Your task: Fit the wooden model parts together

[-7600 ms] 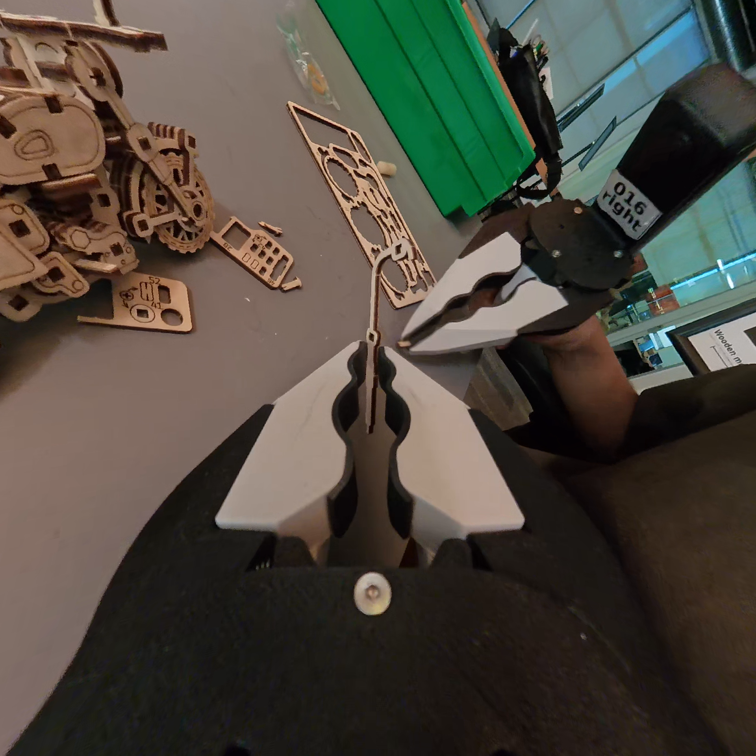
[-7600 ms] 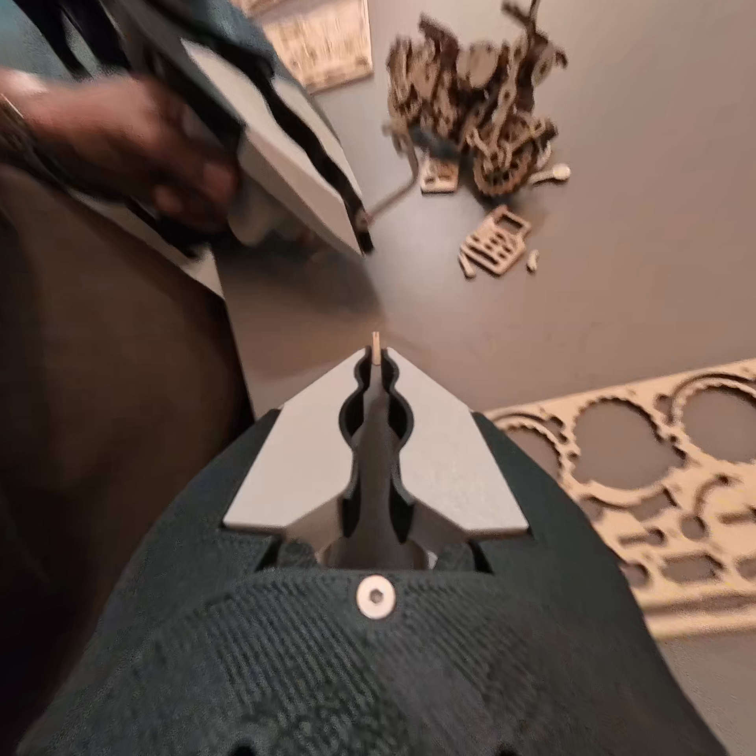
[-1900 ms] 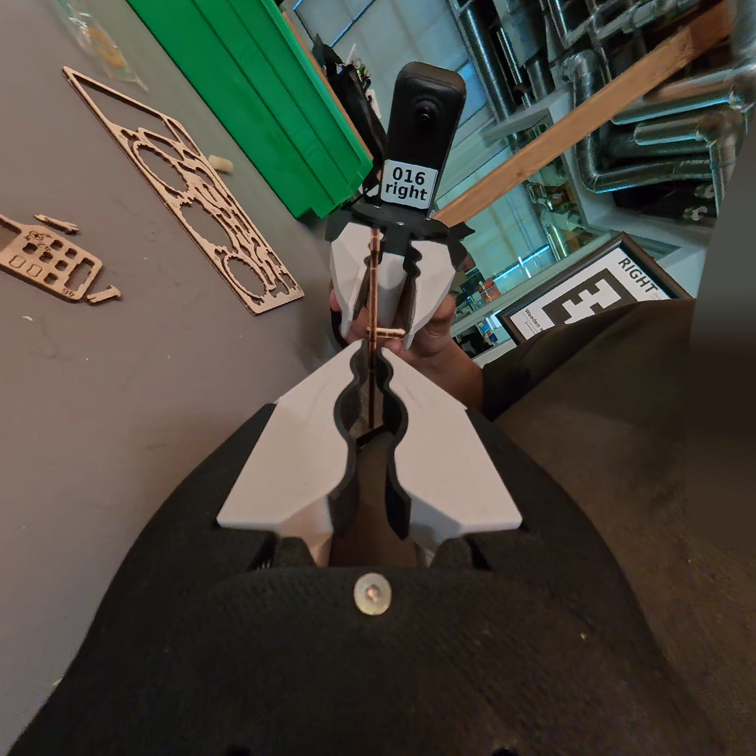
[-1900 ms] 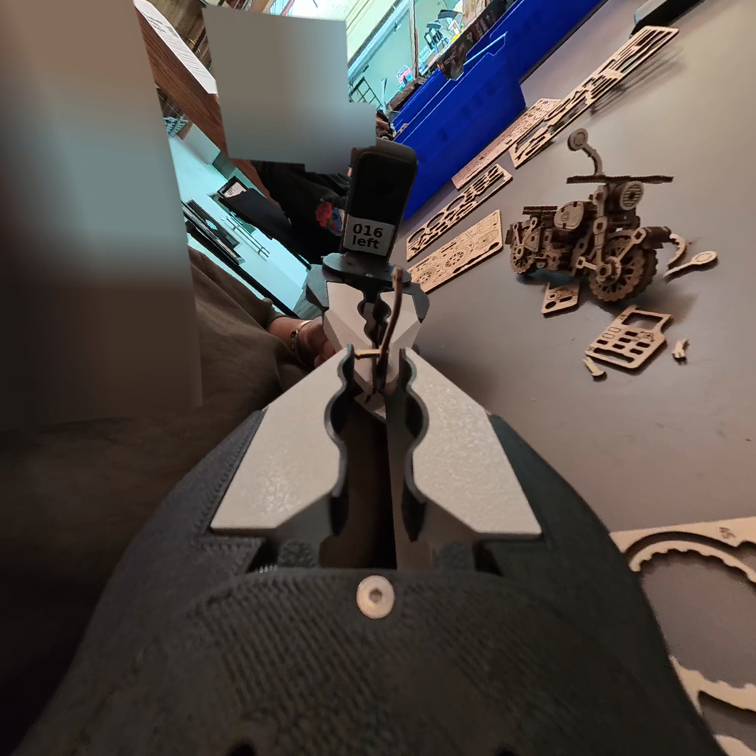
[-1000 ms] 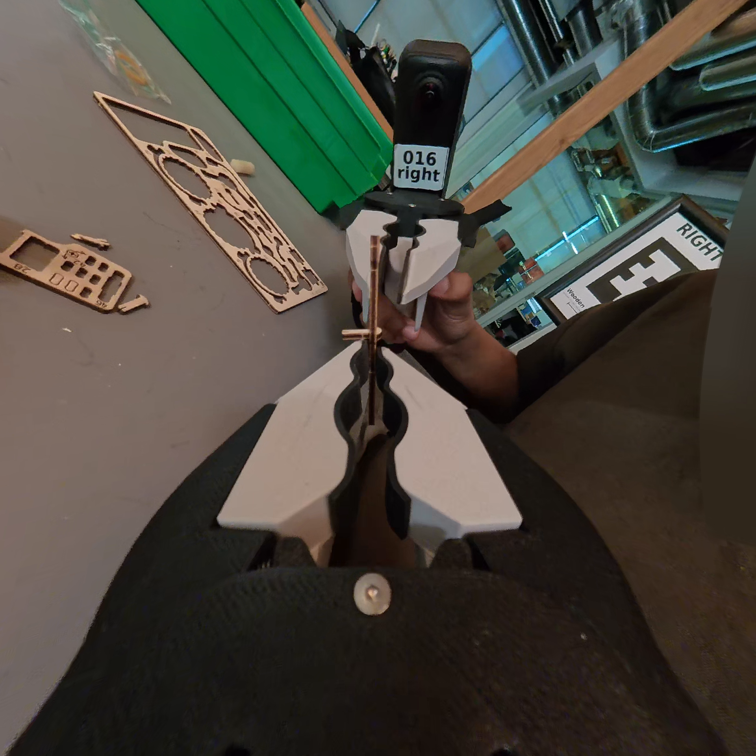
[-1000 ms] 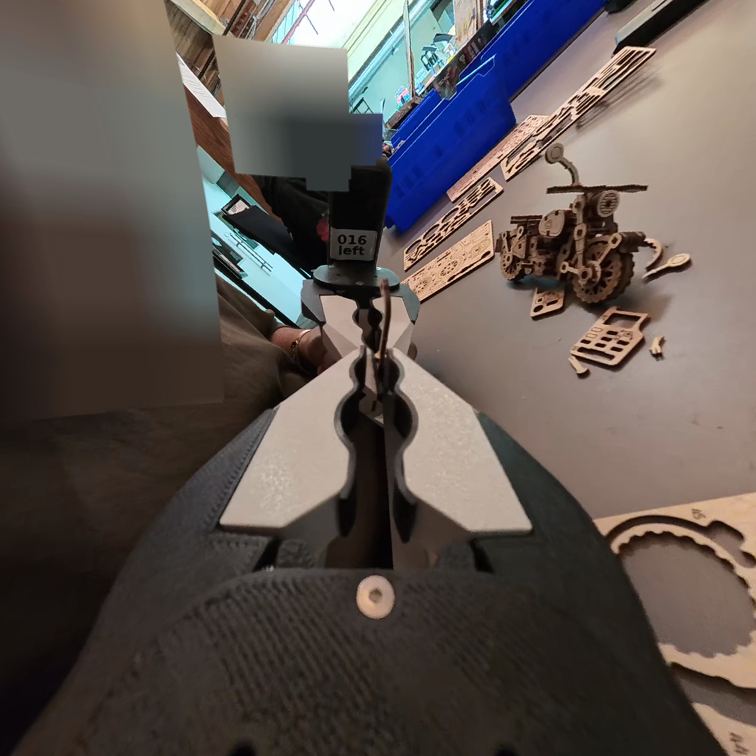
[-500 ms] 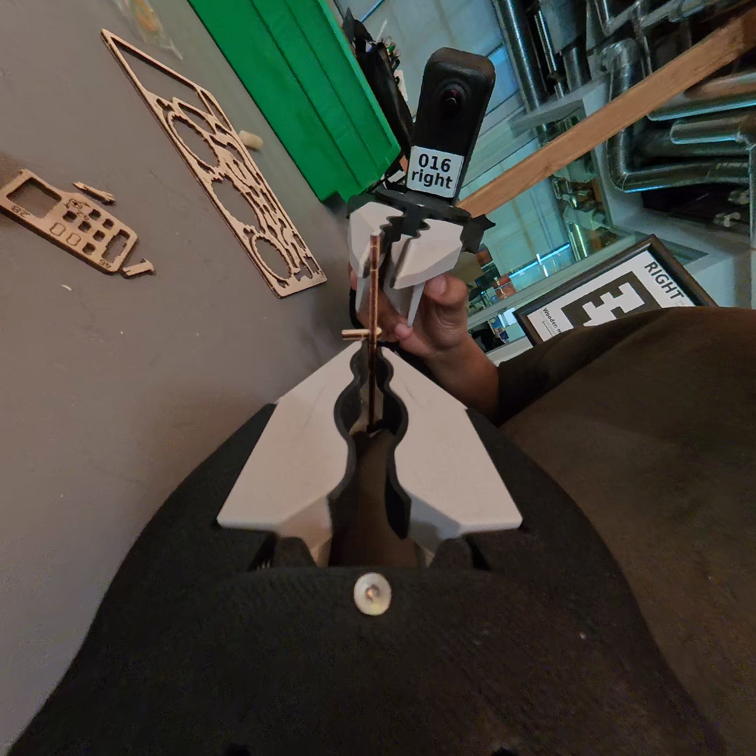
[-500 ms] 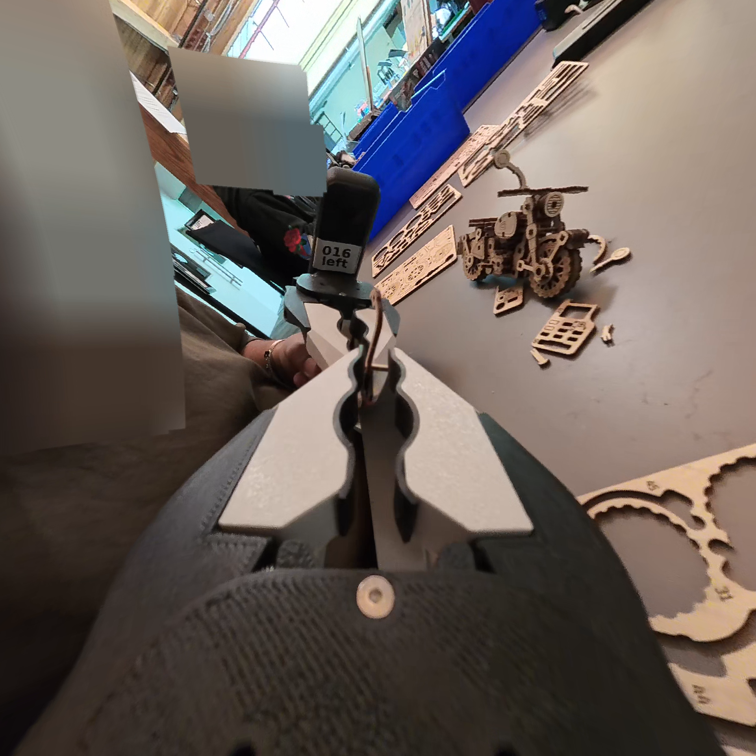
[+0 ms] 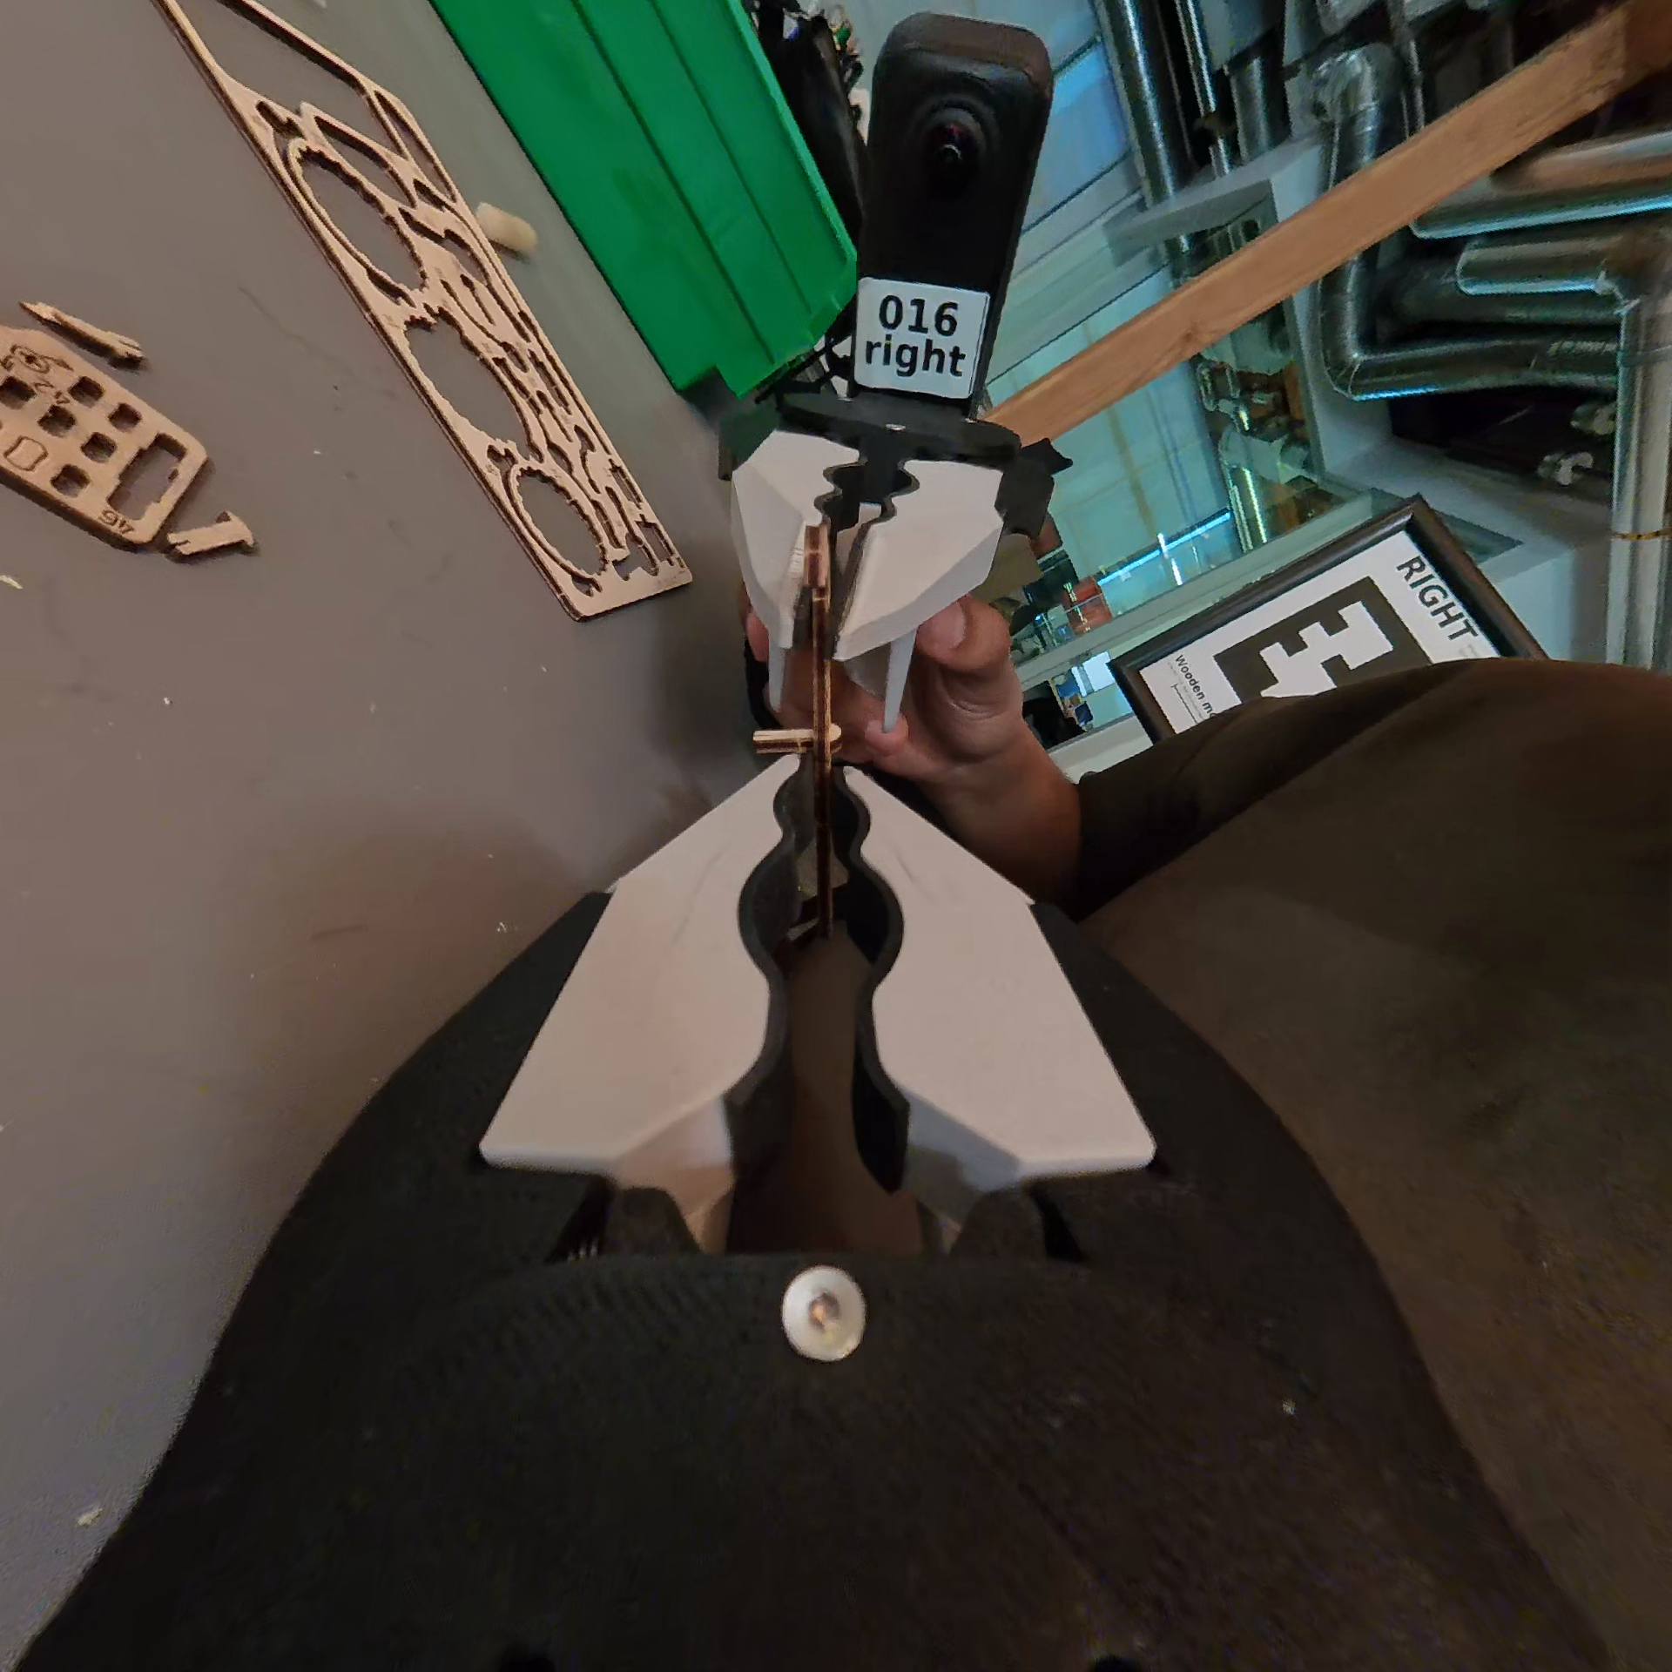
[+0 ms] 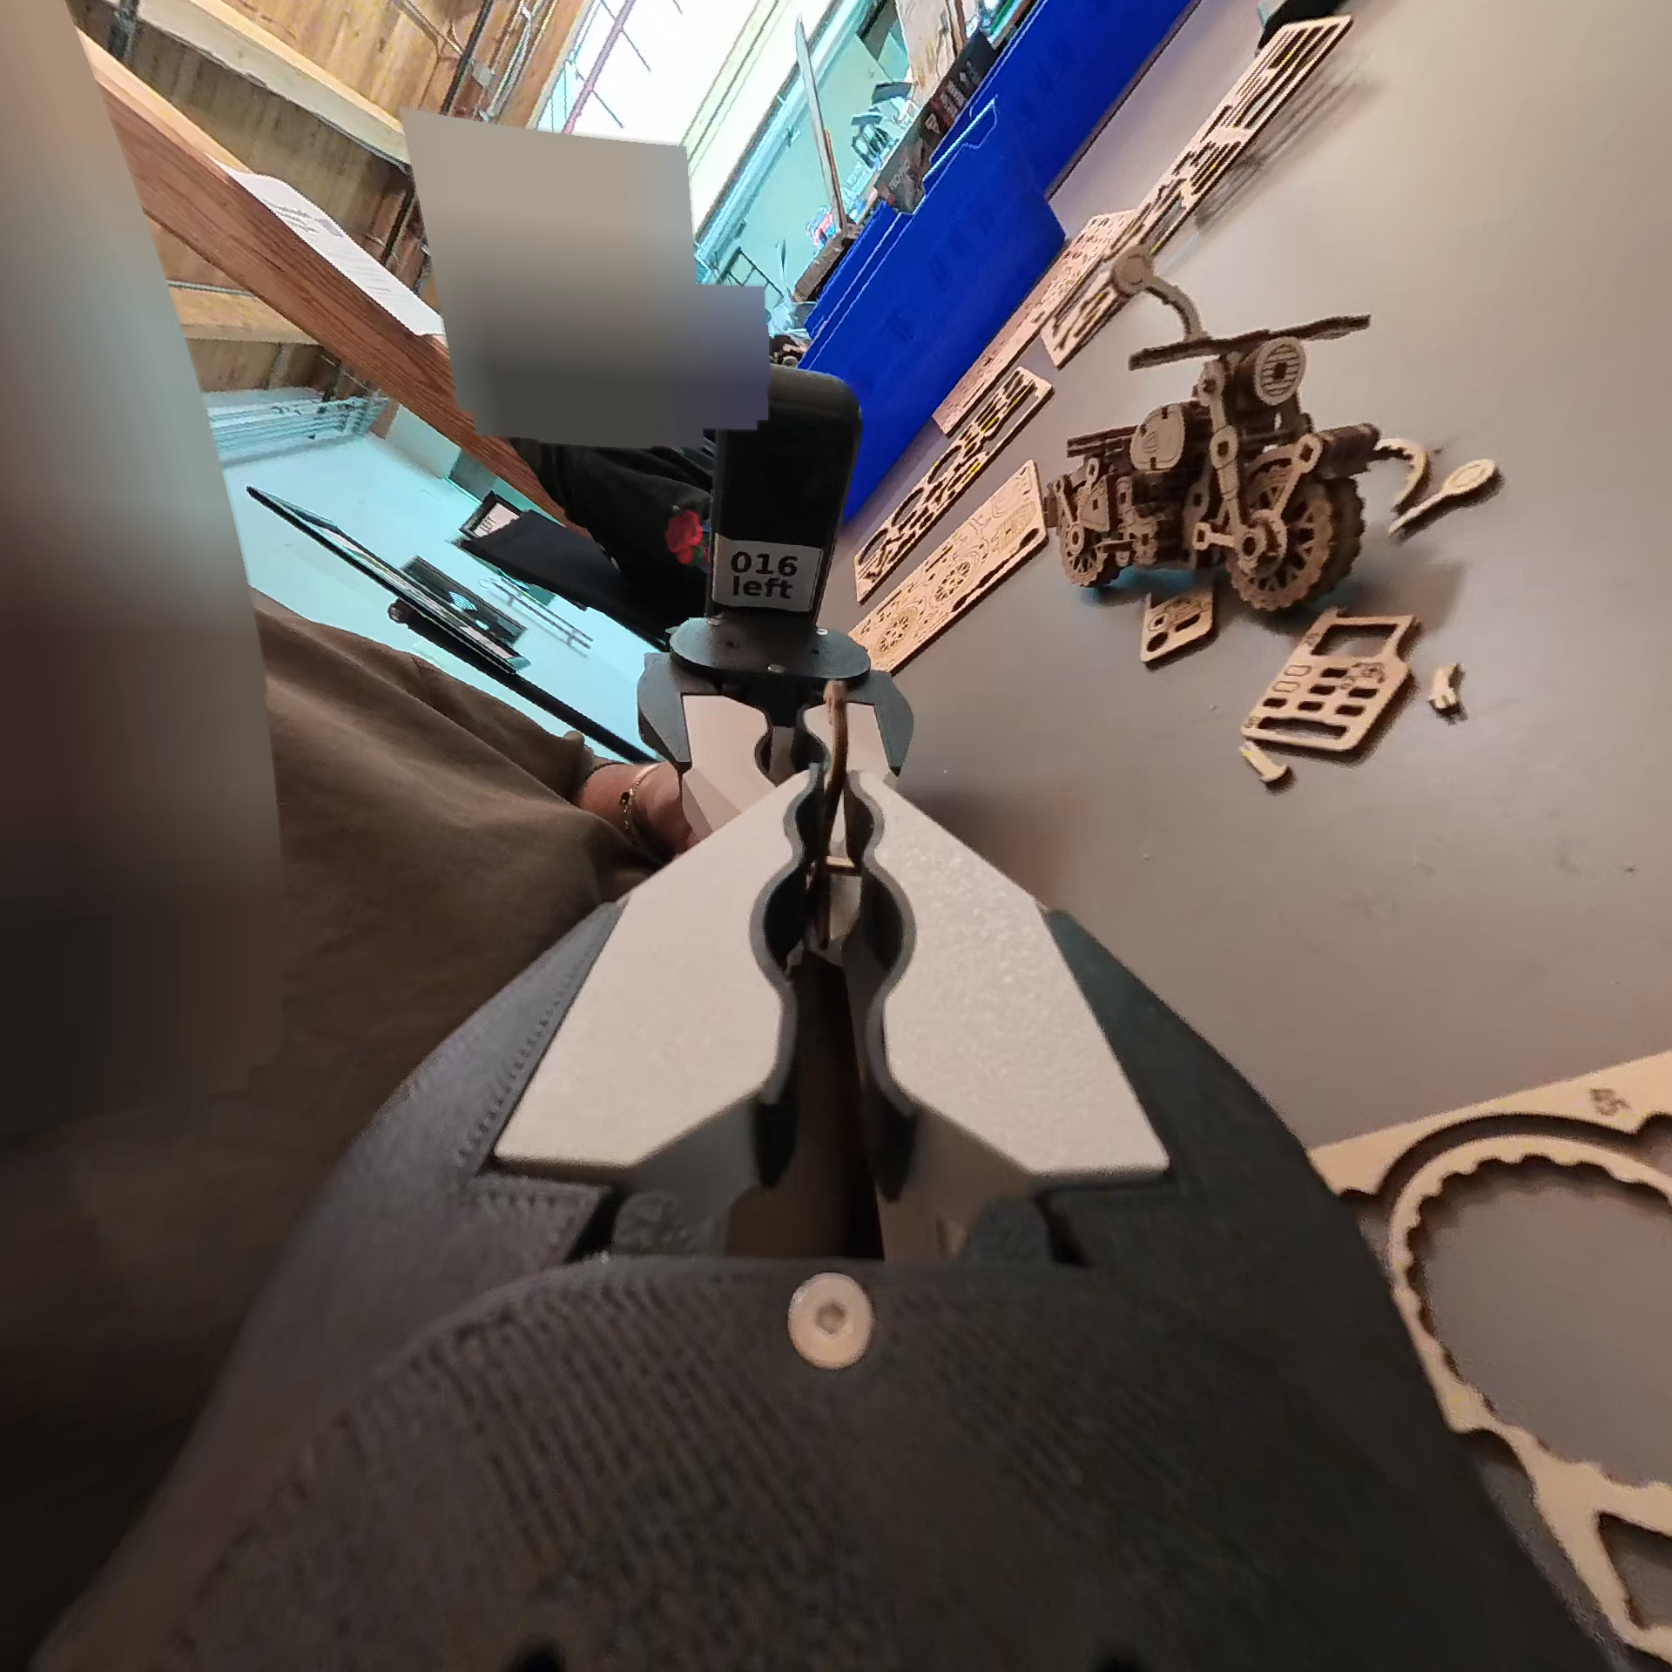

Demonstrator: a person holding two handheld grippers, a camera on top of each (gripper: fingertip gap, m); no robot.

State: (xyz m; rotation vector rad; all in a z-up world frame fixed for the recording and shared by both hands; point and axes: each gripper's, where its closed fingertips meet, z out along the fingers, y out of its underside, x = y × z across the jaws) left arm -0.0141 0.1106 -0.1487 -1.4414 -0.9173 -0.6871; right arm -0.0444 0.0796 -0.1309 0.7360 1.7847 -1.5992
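Centre frame, left wrist view: left gripper clamped on thin wooden part, seen edge-on, small cross pin through it. Right gripper opposite, tip to tip, pinching the same part's far end. Upper right of right wrist view: wooden motorcycle model on grey table, well apart.

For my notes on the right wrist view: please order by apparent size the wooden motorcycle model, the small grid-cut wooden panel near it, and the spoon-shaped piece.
1. wooden motorcycle model
2. grid-cut wooden panel
3. spoon-shaped piece
All three lie at a similar distance on the table, so the order is reliable.
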